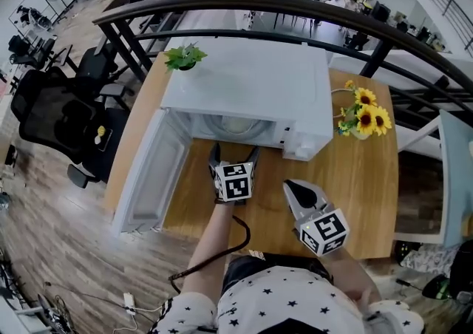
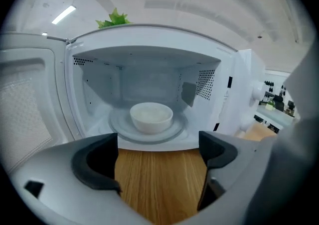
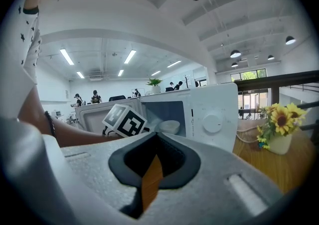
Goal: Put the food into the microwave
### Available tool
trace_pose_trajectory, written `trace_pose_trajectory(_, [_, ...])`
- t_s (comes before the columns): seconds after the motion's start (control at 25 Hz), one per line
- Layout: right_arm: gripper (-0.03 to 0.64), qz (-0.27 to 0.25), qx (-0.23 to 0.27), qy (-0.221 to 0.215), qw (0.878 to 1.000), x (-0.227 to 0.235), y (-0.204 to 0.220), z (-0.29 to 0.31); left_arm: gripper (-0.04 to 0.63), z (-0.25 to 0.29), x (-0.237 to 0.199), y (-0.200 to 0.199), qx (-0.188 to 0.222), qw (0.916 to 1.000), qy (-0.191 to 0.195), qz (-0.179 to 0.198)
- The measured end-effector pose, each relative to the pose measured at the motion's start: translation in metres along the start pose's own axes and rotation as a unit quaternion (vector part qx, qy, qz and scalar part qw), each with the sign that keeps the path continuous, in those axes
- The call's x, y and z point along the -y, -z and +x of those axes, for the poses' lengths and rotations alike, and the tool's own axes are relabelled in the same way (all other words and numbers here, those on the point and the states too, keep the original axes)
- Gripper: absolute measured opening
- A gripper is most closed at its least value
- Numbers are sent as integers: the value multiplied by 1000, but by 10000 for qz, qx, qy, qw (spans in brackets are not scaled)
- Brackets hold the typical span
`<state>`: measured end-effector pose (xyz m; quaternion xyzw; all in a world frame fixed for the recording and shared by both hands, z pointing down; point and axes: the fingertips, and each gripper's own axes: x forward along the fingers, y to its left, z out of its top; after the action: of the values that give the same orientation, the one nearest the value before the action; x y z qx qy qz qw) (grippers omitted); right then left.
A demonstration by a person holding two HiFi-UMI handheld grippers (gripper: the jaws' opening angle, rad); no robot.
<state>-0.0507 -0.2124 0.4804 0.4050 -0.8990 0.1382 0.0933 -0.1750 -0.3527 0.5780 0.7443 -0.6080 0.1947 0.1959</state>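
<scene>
The white microwave stands on the wooden table with its door swung open to the left. A white bowl of food sits on the glass turntable inside; the same bowl shows in the right gripper view and the bowl is partly seen from the head view. My left gripper is open and empty, just in front of the microwave's opening. My right gripper is shut with nothing in it, over the table to the right, nearer to me.
A vase of sunflowers stands on the table right of the microwave. A small green plant sits on the microwave's top left corner. Black office chairs are on the floor to the left; a dark railing curves behind.
</scene>
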Motion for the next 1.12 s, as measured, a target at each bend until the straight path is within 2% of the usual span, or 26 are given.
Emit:
trace_pose_trajectory(0.4, [6,-32,129,88,9999,-22,4,-36,491,-70,25,13,124,9995,286,-96])
trace_pose_trajectory(0.72, [6,-94,239,146,9996,-36,6,-58,481,-126,43,14,407,9980,456,-175])
trace_pose_trajectory(0.84, [6,-128,264,163,9994,-38,5,-63,419,-146,48,10,545,9972,443,-249])
trace_pose_trajectory(1.04, [6,-191,333,163,9991,-40,3,-69,247,-178,49,7,816,9947,262,-577])
trace_pose_trajectory(1.12, [6,-213,373,153,9990,-41,2,-69,214,-190,51,7,895,9934,287,-654])
